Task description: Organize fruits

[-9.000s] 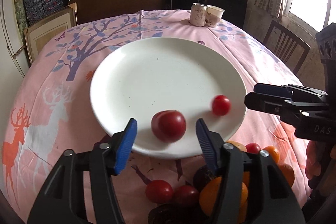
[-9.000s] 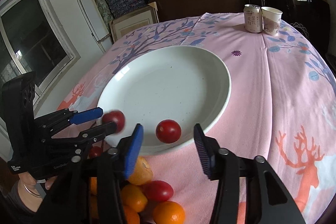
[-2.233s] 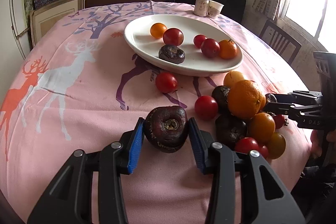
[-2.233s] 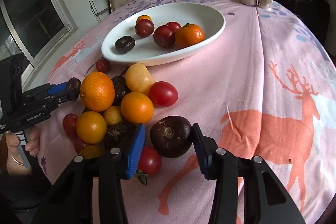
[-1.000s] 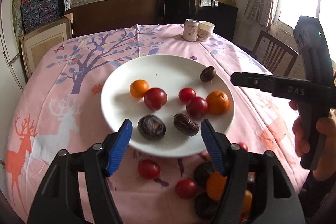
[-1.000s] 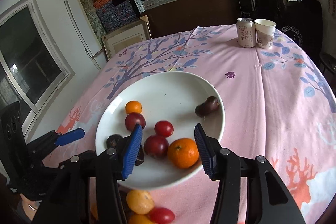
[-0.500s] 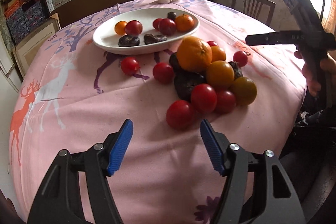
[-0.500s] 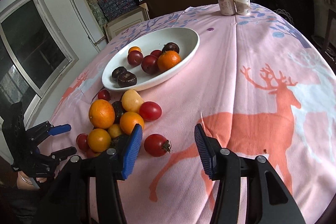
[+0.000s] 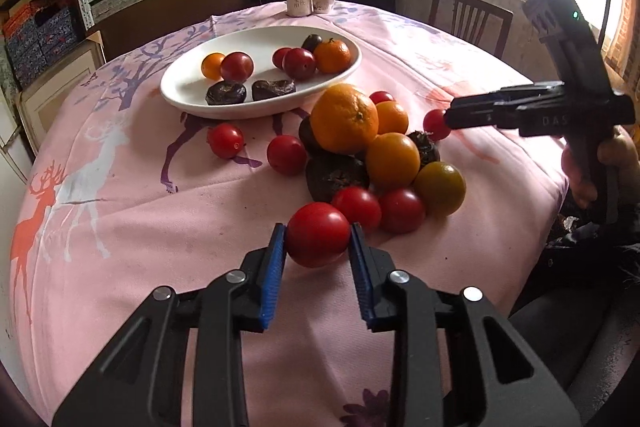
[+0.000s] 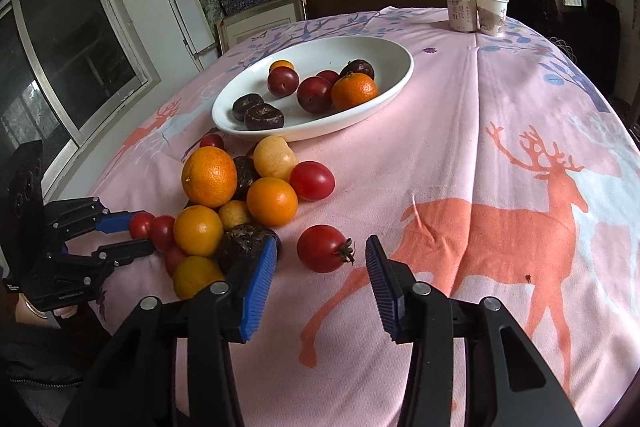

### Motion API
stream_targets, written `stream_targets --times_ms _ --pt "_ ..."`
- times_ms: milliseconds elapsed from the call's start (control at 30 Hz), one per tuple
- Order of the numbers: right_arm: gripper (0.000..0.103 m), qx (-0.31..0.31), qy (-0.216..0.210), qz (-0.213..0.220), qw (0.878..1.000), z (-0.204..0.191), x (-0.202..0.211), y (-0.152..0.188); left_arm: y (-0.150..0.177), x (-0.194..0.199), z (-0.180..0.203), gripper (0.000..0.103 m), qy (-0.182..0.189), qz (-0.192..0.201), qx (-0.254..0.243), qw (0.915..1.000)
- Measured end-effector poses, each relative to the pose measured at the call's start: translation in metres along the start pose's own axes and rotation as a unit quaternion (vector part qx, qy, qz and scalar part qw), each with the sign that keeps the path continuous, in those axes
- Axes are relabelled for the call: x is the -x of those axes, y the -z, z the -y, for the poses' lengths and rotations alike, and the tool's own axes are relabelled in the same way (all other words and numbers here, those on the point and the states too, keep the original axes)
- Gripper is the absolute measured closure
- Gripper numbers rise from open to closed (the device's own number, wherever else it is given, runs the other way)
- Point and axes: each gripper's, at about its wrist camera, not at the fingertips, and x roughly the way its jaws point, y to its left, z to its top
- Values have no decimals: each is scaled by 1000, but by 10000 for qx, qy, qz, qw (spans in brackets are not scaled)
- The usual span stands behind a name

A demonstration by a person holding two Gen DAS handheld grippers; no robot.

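A round worktop (image 10: pixel 500 131) is covered by a pink cloth printed with deer and trees. On it a shallow white oval plate (image 10: pixel 394 89) is set, in which two oranges, several dark red plums and dark wrinkled fruits are held; the fruits at its far side are partly masked by nearer ones. Just beside the plate's near rim, a loose heap of oranges, red tomatoes and dark wrinkled fruits (image 9: pixel 372 155) is piled, its lower members largely hidden under the large orange (image 9: pixel 344 118). The left claw (image 9: pixel 318 250) is seen closed on a smooth round red tomatoe (image 9: pixel 317 233) at the near edge of the heap, both blue pads being pressed to its sides. The right claw (image 10: pixel 320 261) is spread wide, nothing being held; a stemmed red tomato (image 10: pixel 322 248) lies on the cloth between its blue pads, apart from both. In the left wrist view that claw's tips are seen edge-on only, against a small red tomato (image 9: pixel 435 124). A drink can (image 10: pixel 460 10) and a paper cup (image 10: pixel 492 14) stand touching at the far edge.
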Motion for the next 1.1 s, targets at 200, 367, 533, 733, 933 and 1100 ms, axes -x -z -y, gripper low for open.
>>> stream_targets --times_ms 200,367,533,733,933,1100 --pt "74 -295 -132 -139 9994 8 -19 -2 -2 9 -11 72 -96 125 241 9996" --pt "74 -420 -213 100 9988 15 -4 -11 -7 6 -24 72 -49 171 507 9986" --pt "74 -323 -284 324 9986 14 5 -46 -36 1 -38 72 -47 348 670 9971" --pt "73 -211 -430 402 9980 2 -13 -103 -90 -24 -49 72 -151 486 553 9972" --pt "73 -234 -256 342 9988 0 -54 -150 -130 -64 -71 72 -468 380 596 9964" --pt "53 -358 -155 157 9991 3 -82 -167 -144 -95 -88 67 -699 167 715 9948"
